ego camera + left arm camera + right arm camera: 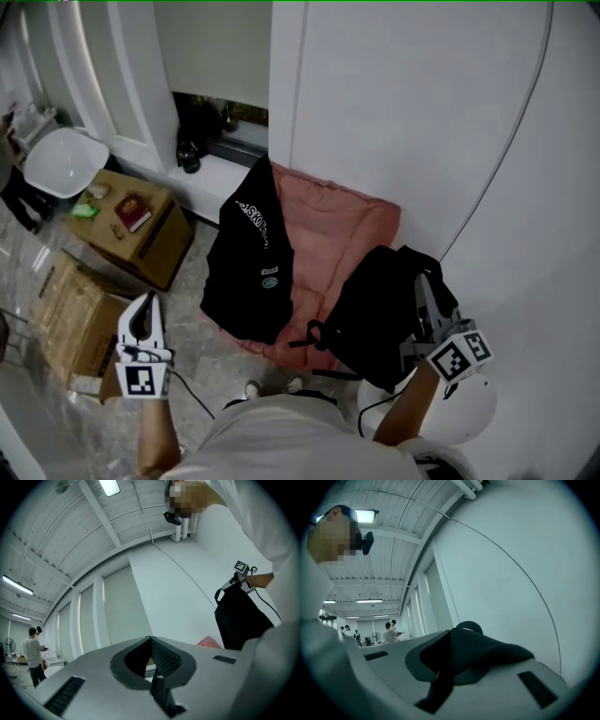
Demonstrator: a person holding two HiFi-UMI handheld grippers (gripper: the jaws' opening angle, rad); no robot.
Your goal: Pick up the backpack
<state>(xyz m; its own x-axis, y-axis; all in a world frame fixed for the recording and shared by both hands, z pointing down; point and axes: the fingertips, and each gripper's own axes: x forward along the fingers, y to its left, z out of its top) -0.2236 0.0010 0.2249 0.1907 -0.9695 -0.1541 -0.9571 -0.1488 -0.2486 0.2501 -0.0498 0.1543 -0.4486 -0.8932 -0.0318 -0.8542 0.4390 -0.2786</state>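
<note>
The black backpack [375, 314] hangs off the floor in front of the white wall, over the right edge of a pink mat [333, 234]. My right gripper [424, 286] is shut on its top strap. In the right gripper view a black strap [492, 651] runs out from between the closed jaws of the right gripper [450, 644]. My left gripper [142, 309] is held apart at the lower left, shut and holding nothing. The left gripper view shows that gripper [151, 641] with its tips together, and off to the right the backpack [241, 618] hanging from the right gripper [240, 576].
A black garment [248, 262] lies on the pink mat's left side. Cardboard boxes [70, 319] stand at the left, one box [155, 239] bearing a red book [133, 212]. A white basin [64, 161] is behind them. A white round object [464, 412] sits by my right arm.
</note>
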